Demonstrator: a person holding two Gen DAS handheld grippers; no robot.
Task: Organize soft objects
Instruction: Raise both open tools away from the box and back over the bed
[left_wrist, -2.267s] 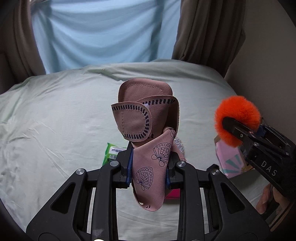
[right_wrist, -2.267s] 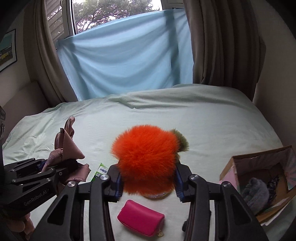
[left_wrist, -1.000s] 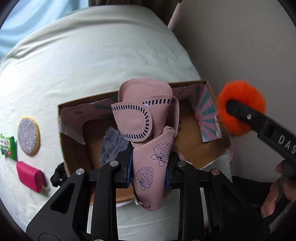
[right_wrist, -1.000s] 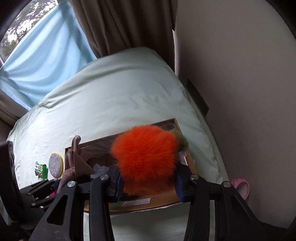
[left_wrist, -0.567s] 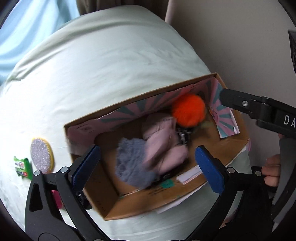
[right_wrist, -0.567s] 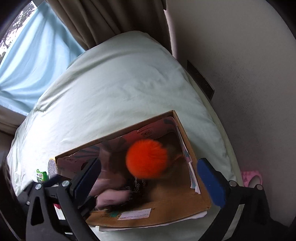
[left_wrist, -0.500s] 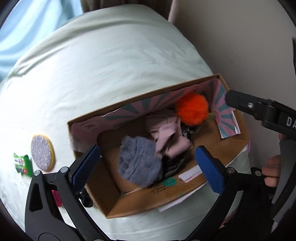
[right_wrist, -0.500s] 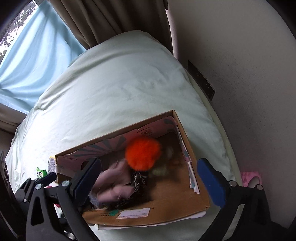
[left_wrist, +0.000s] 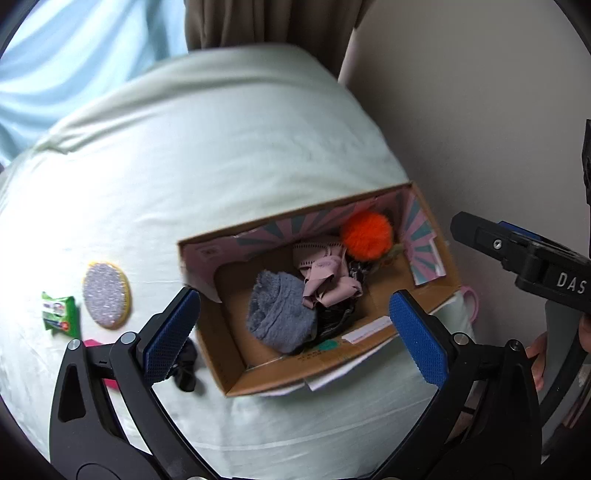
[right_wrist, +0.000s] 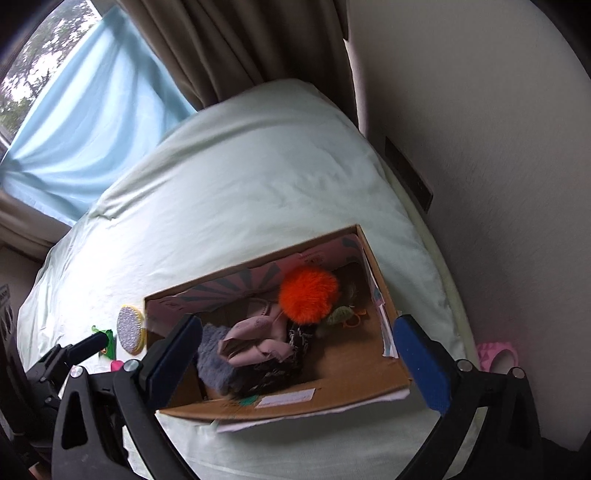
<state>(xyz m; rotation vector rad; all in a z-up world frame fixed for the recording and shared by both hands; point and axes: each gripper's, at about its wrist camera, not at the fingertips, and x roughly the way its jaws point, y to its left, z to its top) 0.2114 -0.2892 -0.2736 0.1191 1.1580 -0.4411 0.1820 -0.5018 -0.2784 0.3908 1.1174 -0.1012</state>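
Jaws of both grippers now wide and empty, pink cloth (left_wrist: 327, 282) and orange pompom (left_wrist: 366, 235) released into cardboard box (left_wrist: 236, 354).

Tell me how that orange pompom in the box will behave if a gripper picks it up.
The orange pompom looks fluffy all round, so it will likely squash between the pads and spring back. It is probably very light for its size. Being round, it might roll if nudged, though the box wall and the pink cloth beside it should hold it.
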